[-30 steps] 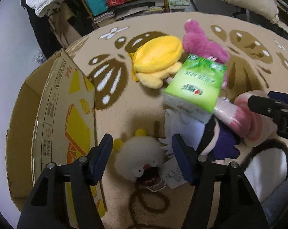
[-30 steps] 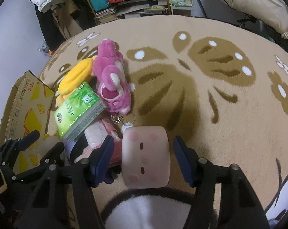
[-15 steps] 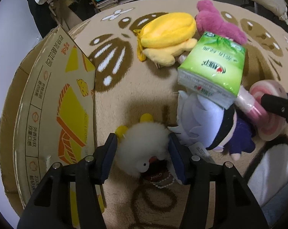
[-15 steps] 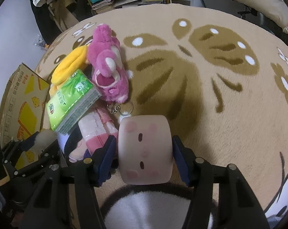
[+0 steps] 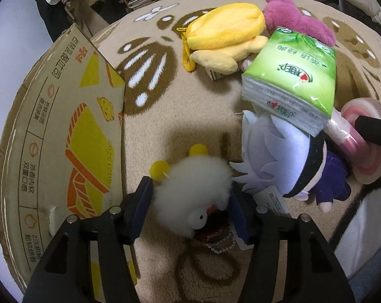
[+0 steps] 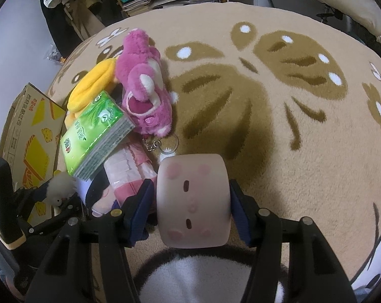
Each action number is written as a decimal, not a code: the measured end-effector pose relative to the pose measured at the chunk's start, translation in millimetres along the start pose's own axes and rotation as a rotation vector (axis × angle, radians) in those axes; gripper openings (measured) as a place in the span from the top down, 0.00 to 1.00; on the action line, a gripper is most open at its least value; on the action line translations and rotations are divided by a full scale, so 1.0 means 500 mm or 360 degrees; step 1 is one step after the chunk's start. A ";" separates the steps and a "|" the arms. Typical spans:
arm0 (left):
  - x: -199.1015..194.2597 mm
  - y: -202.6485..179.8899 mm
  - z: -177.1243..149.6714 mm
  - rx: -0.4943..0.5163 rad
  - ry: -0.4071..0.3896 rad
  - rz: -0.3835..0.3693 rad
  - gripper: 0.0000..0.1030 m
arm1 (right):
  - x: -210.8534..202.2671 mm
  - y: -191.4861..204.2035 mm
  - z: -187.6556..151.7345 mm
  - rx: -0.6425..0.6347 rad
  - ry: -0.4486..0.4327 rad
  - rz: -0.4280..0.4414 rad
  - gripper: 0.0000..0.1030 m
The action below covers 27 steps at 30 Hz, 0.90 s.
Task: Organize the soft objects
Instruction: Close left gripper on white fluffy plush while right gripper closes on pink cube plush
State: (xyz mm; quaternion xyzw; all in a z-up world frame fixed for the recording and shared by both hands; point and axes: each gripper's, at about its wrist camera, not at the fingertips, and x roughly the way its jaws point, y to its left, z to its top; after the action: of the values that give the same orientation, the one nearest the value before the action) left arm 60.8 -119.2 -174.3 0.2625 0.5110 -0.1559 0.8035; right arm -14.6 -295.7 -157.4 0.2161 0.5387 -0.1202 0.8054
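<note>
Left gripper points steeply down at the tan patterned rug, its blue-padded jaws easing apart while both pads flank and touch the small white fluffy plush with yellow ears, which lies just right of the printed cardboard box. Further right lie the yellow plush pouch, the magenta plush bear, the green tissue pack resting on the grey-haired purple-clothed doll, and a pink wrapped package. Right gripper, about half open, has both pads against the pale pink squishy cube with a printed face, near on the rug.
</note>
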 end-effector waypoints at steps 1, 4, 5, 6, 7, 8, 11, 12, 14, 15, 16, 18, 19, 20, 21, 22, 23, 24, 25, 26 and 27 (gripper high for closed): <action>0.001 0.000 -0.001 -0.0001 0.0000 0.0000 0.43 | 0.000 0.000 0.000 0.0000 0.0000 0.0001 0.39; 0.006 0.002 -0.002 0.0019 -0.0011 0.0014 0.42 | 0.001 0.000 0.000 -0.0002 0.0001 -0.0001 0.39; 0.007 -0.001 -0.002 0.0038 -0.0022 0.0030 0.41 | 0.001 0.001 0.000 -0.0005 0.0002 -0.0001 0.39; 0.009 -0.004 -0.002 0.0052 -0.0029 0.0043 0.40 | 0.002 0.002 0.000 -0.0008 0.0002 -0.0002 0.39; 0.008 -0.006 -0.003 0.0062 -0.0034 0.0055 0.40 | 0.003 0.005 0.001 -0.0011 0.0003 -0.0003 0.39; 0.009 -0.008 -0.003 0.0068 -0.0038 0.0063 0.39 | 0.003 0.005 0.000 -0.0014 0.0002 -0.0004 0.40; 0.011 -0.011 -0.002 0.0074 -0.0043 0.0067 0.39 | 0.003 0.005 0.000 -0.0021 0.0004 -0.0005 0.40; 0.012 -0.011 -0.002 0.0080 -0.0046 0.0067 0.39 | 0.003 0.005 0.000 -0.0020 0.0005 -0.0005 0.40; 0.015 -0.012 0.001 0.0081 -0.0046 0.0064 0.39 | 0.002 0.004 0.000 -0.0021 0.0005 -0.0005 0.40; 0.016 -0.010 0.002 0.0077 -0.0044 0.0060 0.39 | 0.003 0.004 0.001 -0.0023 0.0006 -0.0006 0.40; 0.018 -0.009 0.003 0.0068 -0.0041 0.0052 0.39 | 0.002 0.003 0.000 -0.0023 0.0005 -0.0006 0.40; 0.018 -0.005 0.003 0.0043 -0.0032 0.0029 0.39 | 0.003 0.004 0.001 -0.0025 0.0007 -0.0007 0.40; 0.021 0.001 0.003 0.0028 -0.0029 0.0014 0.39 | 0.004 0.006 0.001 -0.0027 0.0008 -0.0008 0.40; 0.024 0.008 0.004 0.0007 -0.0023 -0.0011 0.41 | 0.004 0.006 0.001 -0.0028 0.0009 -0.0010 0.40; 0.026 0.015 0.004 -0.0017 -0.0016 -0.0043 0.44 | 0.004 0.006 0.001 -0.0028 0.0010 -0.0012 0.40; 0.028 0.020 0.004 -0.0040 -0.0009 -0.0077 0.47 | 0.004 0.007 0.001 -0.0030 0.0008 -0.0016 0.42; 0.029 0.024 0.004 -0.0060 -0.0001 -0.0118 0.52 | 0.004 0.008 0.001 -0.0035 0.0008 -0.0025 0.46; 0.030 0.025 0.005 -0.0061 0.0000 -0.0131 0.57 | 0.005 0.009 0.001 -0.0043 0.0008 -0.0036 0.47; 0.029 0.022 0.005 -0.0049 -0.0003 -0.0142 0.60 | 0.004 0.007 0.000 -0.0042 0.0008 -0.0033 0.48; 0.028 0.017 0.005 -0.0022 -0.0010 -0.0152 0.66 | 0.003 0.007 0.000 -0.0042 0.0005 -0.0034 0.50; 0.026 0.012 0.005 0.0002 -0.0021 -0.0146 0.68 | 0.002 0.008 -0.001 -0.0048 0.0003 -0.0038 0.51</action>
State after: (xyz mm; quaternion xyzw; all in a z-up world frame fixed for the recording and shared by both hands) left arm 71.4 -115.3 -183.6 0.2382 0.5173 -0.1946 0.7986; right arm -12.7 -291.8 -157.8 0.1978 0.5438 -0.1214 0.8065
